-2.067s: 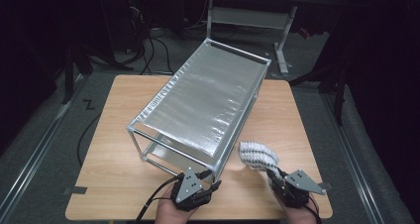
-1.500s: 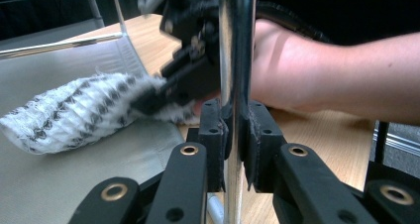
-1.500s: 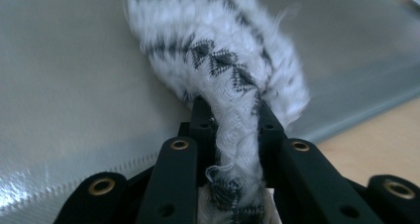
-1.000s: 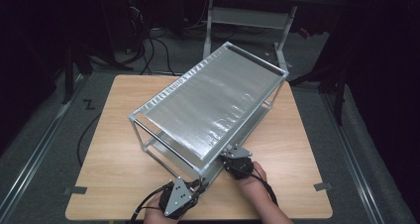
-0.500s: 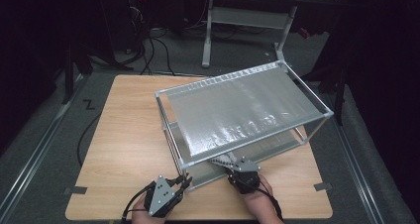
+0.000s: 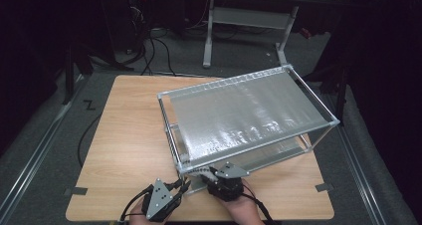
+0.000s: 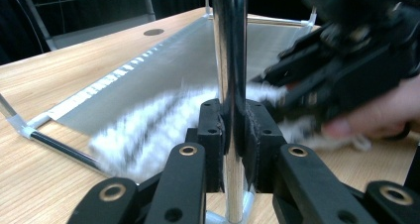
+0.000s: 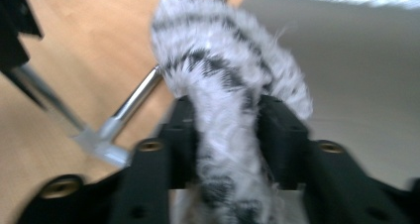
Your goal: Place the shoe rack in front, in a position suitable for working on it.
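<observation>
L gripper (image 7: 233, 135) was clamped tight on the near corner post (image 7: 229, 60) of the two-tier metal rack (image 6: 249, 113), lower centre of the left gripper view; in the high view it sat at the bottom, just L of centre, w/ the rack filling the centre-right of the wooden table (image 6: 129, 135). R gripper (image 8: 225, 135) had the fuzzy striped cloth (image 8: 223, 75) betw. its jaws, which had just been opening; the pads looked to be touching the fluff at mid-frame but blur made it hard to tell if they pressed. Progress, my read: cloth already brought in onto the lower shelf (image 7: 173, 60) by the held corner, release underway; left = let go fully, pull R hand out, free the post. Cloth looked white/grey w/ dark bands, soft, shaggy, bunched and limp, motion-blurred in both gripper views.
</observation>
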The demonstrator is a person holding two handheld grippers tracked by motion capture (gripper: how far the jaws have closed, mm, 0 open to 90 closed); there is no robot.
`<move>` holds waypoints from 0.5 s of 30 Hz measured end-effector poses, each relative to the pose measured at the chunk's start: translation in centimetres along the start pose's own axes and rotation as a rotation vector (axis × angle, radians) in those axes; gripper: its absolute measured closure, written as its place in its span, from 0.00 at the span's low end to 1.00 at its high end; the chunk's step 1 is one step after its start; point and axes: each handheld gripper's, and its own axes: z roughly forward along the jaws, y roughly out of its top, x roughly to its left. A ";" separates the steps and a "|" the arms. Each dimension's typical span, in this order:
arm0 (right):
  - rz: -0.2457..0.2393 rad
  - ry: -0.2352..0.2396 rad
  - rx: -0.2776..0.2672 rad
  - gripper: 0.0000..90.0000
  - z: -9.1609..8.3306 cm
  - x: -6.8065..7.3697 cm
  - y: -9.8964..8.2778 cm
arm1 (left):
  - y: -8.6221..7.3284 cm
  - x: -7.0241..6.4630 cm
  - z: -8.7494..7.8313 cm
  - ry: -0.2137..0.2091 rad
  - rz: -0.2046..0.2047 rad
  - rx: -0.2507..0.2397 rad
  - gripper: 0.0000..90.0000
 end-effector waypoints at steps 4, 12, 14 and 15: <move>-0.042 -0.003 -0.020 0.53 -0.5 0.7 -0.1 | -0.3 0.1 0.0 0.009 0.013 -0.032 0.88; -0.069 -0.019 -0.041 0.65 -3.0 0.6 -1.6 | -0.6 0.1 -0.1 0.021 0.012 -0.035 0.88; -0.072 -0.005 -0.001 0.75 -2.4 0.6 -2.0 | -0.6 0.2 -0.2 0.023 0.011 -0.032 0.88; -0.079 -0.006 0.005 0.79 -2.1 0.8 -2.1 | -0.6 0.2 -0.3 0.025 0.010 -0.030 0.88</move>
